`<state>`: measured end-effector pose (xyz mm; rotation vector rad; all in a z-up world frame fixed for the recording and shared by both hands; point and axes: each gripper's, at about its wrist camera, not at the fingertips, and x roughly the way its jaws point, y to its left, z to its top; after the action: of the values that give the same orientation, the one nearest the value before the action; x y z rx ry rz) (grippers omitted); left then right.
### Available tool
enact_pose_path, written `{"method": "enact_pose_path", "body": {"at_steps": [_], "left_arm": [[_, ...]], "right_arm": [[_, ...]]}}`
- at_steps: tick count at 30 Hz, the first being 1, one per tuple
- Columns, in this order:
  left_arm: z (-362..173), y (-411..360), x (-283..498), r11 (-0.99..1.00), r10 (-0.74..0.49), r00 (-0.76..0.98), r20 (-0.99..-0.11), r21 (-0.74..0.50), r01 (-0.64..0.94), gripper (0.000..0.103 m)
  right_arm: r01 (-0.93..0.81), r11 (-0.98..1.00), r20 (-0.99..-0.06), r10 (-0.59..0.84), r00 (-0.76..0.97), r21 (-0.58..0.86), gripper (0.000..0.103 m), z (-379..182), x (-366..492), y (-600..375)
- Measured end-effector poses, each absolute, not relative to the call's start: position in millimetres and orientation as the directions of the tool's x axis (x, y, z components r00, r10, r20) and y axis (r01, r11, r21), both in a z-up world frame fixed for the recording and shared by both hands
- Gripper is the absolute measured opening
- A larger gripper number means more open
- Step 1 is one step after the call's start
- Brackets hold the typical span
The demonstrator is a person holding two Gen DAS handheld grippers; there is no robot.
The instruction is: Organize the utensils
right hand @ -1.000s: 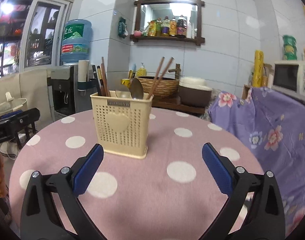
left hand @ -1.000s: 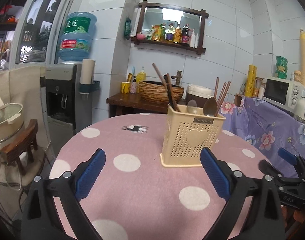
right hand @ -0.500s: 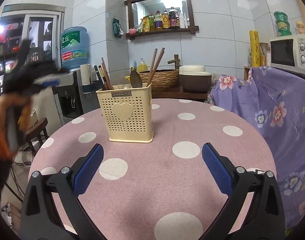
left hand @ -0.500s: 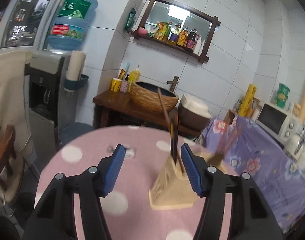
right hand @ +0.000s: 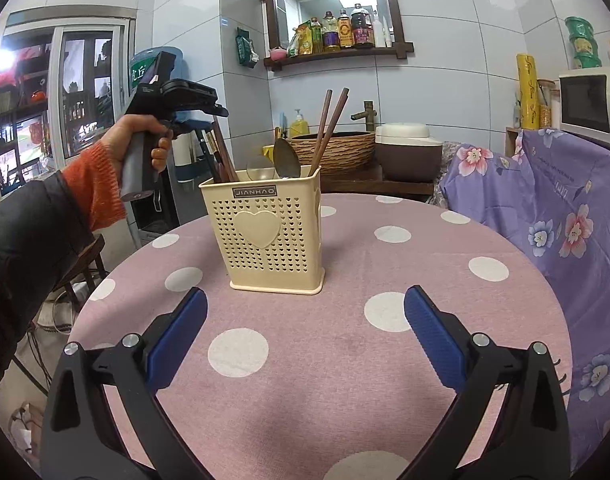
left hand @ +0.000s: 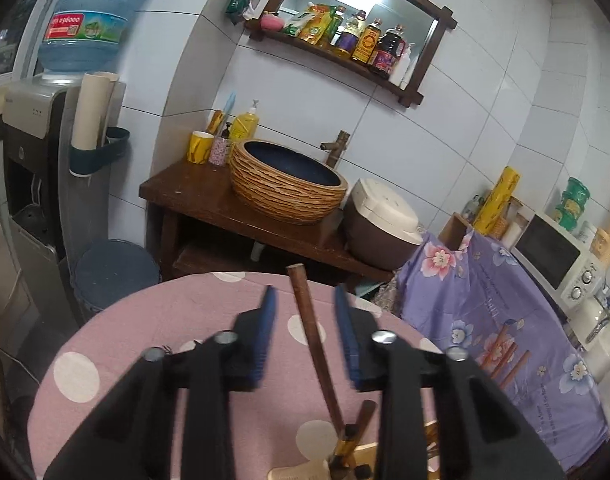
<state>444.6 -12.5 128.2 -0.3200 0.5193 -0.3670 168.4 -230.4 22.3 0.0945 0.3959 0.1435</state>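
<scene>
A cream perforated utensil holder [right hand: 269,232] stands on the pink polka-dot table [right hand: 345,340]. It holds brown chopsticks [right hand: 330,128], two spoons [right hand: 285,162] and darker chopsticks at its left end. My left gripper [left hand: 305,320] hovers above the holder's left end, half closed, with one brown chopstick [left hand: 314,344] standing between its fingers, not touching either pad. It shows in the right wrist view [right hand: 215,111], held by a hand. My right gripper [right hand: 305,320] is wide open and empty, low over the table in front of the holder.
A wooden stand with a woven basin [left hand: 287,184] and a rice cooker [left hand: 379,220] is behind the table. A water dispenser [left hand: 29,168] stands at left. A purple floral cloth [right hand: 553,208] and microwave [right hand: 591,98] are at right.
My left gripper rose from table level to above the holder's left end and narrowed around a chopstick. My right gripper stayed open and drew slightly back.
</scene>
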Motion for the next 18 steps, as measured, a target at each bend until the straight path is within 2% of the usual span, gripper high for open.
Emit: {"method": "enact_pose_path", "body": {"at_steps": [1, 6, 9, 13, 18], "left_arm": [[131.1, -14.6, 440.5, 0.887, -0.420, 0.807, -0.415, -0.377, 0.268, 0.011], [156.4, -25.1, 415.1, 0.881, -0.449, 0.815, -0.366, -0.331, 0.337, 0.008], [161.3, -42.5, 390.4, 0.898, -0.436, 0.826, -0.357, -0.234, 0.372, 0.008], [140.2, -62.5, 379.1, 0.909, -0.415, 0.815, -0.405, -0.153, 0.387, 0.008], [112.8, -68.2, 379.2, 0.913, -0.402, 0.790, -0.463, -0.143, 0.382, 0.008]], "right_arm": [[-0.121, 0.985, -0.377, 0.158, 0.913, 0.120, 0.097, 22.2, 168.9, -230.1], [-0.129, 0.980, -0.375, 0.177, 0.910, 0.150, 0.097, 21.8, 169.8, -232.0], [-0.128, 0.977, -0.374, 0.183, 0.909, 0.168, 0.097, 21.7, 169.1, -233.8], [-0.125, 0.975, -0.372, 0.186, 0.910, 0.181, 0.097, 22.3, 167.3, -235.0], [-0.119, 0.977, -0.372, 0.178, 0.911, 0.174, 0.097, 25.8, 161.6, -234.5]]}}
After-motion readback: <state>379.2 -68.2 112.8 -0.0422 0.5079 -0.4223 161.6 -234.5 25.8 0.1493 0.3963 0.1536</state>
